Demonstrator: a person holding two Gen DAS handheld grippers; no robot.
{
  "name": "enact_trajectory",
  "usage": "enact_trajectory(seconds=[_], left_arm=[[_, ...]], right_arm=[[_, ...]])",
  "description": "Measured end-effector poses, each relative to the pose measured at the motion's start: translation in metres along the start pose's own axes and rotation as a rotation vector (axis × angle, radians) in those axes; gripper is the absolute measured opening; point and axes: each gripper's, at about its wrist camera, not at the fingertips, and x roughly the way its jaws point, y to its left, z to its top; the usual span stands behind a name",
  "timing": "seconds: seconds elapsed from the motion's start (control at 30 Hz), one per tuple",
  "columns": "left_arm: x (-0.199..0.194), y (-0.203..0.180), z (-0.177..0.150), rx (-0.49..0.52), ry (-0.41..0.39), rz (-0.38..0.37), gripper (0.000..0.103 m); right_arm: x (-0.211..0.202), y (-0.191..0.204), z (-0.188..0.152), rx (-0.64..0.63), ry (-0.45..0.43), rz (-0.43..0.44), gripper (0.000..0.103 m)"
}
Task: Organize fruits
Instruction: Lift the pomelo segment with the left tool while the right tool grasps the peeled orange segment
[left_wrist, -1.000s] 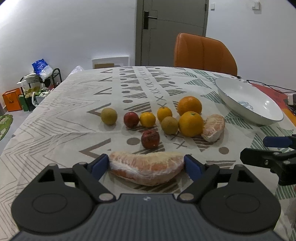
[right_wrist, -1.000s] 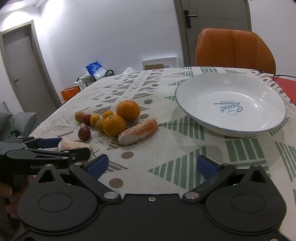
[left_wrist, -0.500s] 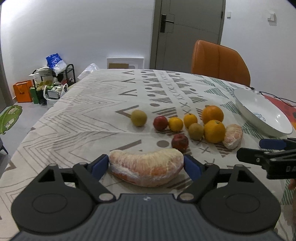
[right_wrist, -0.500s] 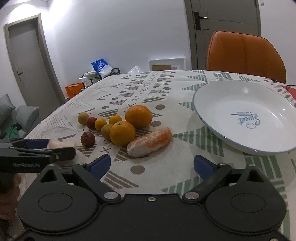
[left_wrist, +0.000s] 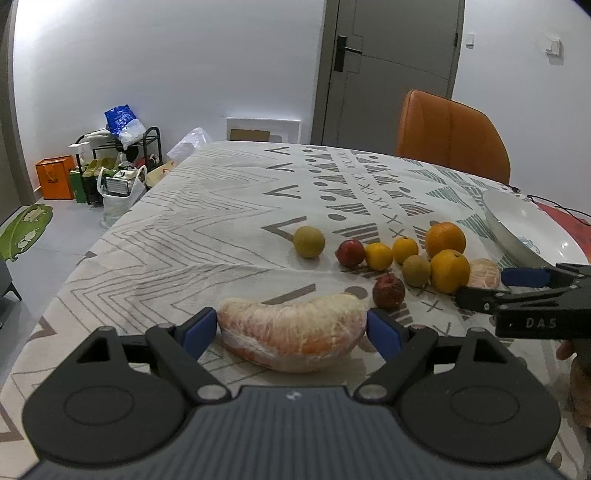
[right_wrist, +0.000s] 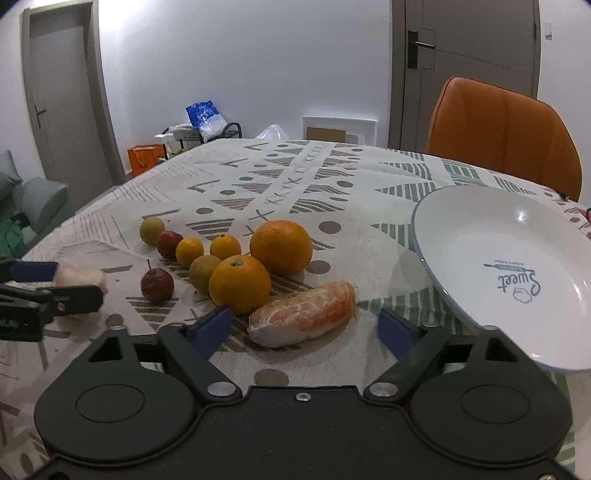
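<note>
My left gripper (left_wrist: 291, 326) is shut on a peeled pomelo wedge (left_wrist: 291, 338), its blue pads touching both ends. My right gripper (right_wrist: 304, 326) is open, straddling a second pomelo wedge (right_wrist: 301, 314) on the patterned tablecloth without touching it. Two big oranges (right_wrist: 280, 245) (right_wrist: 239, 282), small yellow and green fruits (right_wrist: 189, 251) and two small red fruits (right_wrist: 157, 284) lie in a cluster beyond it. A white plate (right_wrist: 509, 266) stands to the right. The right gripper also shows in the left wrist view (left_wrist: 517, 288).
An orange chair (right_wrist: 498, 136) stands behind the table's far right edge. Bags and a rack (left_wrist: 114, 166) stand on the floor at the left. The left gripper shows at the left in the right wrist view (right_wrist: 44, 284).
The right gripper has moved forward and left, so the second pomelo wedge now lies between its fingers. The left gripper has drawn left and back from the cluster, still holding its wedge.
</note>
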Motion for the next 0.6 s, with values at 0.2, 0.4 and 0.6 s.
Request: enact_trajectory(seconds=[0.2,0.4,0.6], left_arm=[[-0.001,0.003,0.0,-0.009,-0.002,0.012,0.086],[-0.003,-0.002,0.002,-0.001,-0.008,0.011,0.086],[-0.003,-0.01,0.003,0.013,-0.01,0.002,0.086]], right_arm=[[0.0,0.008,0.0,-0.046,-0.005,-0.01,0.058],[-0.008,0.002,-0.002,-0.025,-0.007,0.012,0.057],[-0.023,-0.001,-0.004,-0.008,-0.032,0.027,0.057]])
